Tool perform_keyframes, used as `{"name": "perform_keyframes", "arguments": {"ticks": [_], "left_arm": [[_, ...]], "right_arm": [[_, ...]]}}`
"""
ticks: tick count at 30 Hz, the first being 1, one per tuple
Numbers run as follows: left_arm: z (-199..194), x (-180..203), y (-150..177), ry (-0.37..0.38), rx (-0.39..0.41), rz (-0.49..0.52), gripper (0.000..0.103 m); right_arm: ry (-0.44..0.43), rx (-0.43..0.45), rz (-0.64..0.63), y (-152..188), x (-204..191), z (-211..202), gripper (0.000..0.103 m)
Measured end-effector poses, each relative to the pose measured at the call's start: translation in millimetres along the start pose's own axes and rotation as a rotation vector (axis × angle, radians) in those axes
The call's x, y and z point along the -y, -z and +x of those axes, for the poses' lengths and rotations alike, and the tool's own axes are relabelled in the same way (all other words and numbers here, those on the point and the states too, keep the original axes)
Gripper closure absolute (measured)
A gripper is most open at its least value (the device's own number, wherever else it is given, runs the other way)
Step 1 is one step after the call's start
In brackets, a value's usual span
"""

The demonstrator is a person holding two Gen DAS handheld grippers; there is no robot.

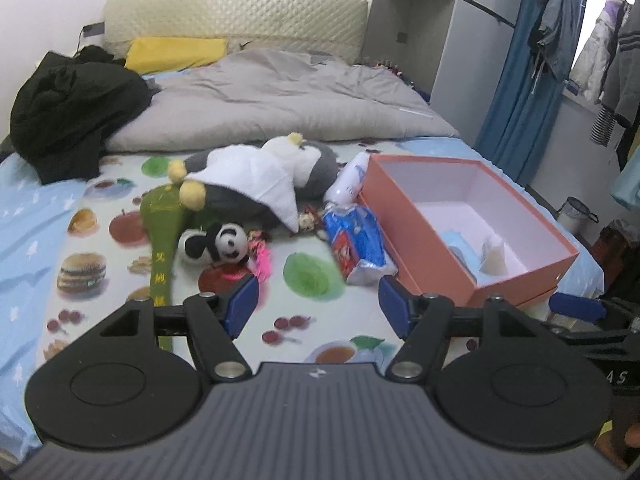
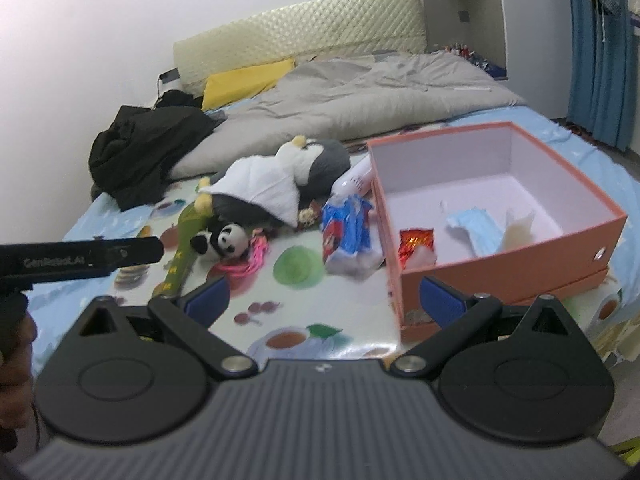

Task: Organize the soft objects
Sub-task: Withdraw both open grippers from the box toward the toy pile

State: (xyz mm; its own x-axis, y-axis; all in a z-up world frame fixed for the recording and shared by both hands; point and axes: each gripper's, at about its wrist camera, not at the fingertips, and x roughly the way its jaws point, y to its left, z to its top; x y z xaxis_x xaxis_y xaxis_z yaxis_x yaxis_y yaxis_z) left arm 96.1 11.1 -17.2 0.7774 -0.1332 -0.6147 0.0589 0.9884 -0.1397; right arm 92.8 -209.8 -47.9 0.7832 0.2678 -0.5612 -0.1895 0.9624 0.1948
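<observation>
Soft toys, left wrist view: large grey-and-white plush [image 1: 256, 176] lying mid-bed on the printed sheet [image 1: 316, 332], small panda plush [image 1: 218, 244] just in front of it
Green pouch [image 1: 164, 224]: beside the panda, on its left, running toward the camera
Blue snack bag [image 1: 356, 240]: between the plush pile and the orange box [image 1: 436, 276], touching the box wall
Box: open, holding a blue mask and a pale item
Left gripper [image 1: 316, 304]: jaws well apart, nothing between them, hovering over the sheet short of the toys
Right gripper [image 1: 576, 308]: only one blue pad in sight at the right edge

Soft toys, right wrist view: panda plush [image 2: 224, 242] and grey-and-white plush [image 2: 280, 176] left of the orange box [image 2: 500, 276]
Box contents: red wrapper [image 2: 416, 240], blue mask [image 2: 476, 228]
Right gripper [image 2: 324, 296]: jaws wide apart, empty, right pad in front of the box's near corner
Left gripper [image 2: 136, 250]: seen side-on at the left edge, gap not readable from here
</observation>
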Motion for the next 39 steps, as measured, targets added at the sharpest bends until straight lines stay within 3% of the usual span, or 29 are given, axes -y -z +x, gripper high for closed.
{"name": "perform_keyframes", "arguments": {"ticks": [15,25,28,30,39], "left_arm": [[14,-31,56,-0.06,-0.045,-0.12,0.028],[68,-58,54,-0.118,-0.072,-0.139,0.028],[87,-68,49,-0.136,-0.075,-0.156,0.028],[100,-75,46,-0.149,-0.076,-0.169,0.028],[159,-98,22,-0.211,-0.09,-0.148,0.028]], "right_arm": [[-0.071,-0.06,-0.053,46,-18,14,0.0],[-0.115,-0.077,-0.068,43,-26,56,0.003],[-0.113,-0.085,-0.084,39,-27,77,0.012],[-0.104,-0.093,-0.094,37,-27,92,0.025],[-0.049,-0.103,-0.133,19,-23,150,0.034]]}}
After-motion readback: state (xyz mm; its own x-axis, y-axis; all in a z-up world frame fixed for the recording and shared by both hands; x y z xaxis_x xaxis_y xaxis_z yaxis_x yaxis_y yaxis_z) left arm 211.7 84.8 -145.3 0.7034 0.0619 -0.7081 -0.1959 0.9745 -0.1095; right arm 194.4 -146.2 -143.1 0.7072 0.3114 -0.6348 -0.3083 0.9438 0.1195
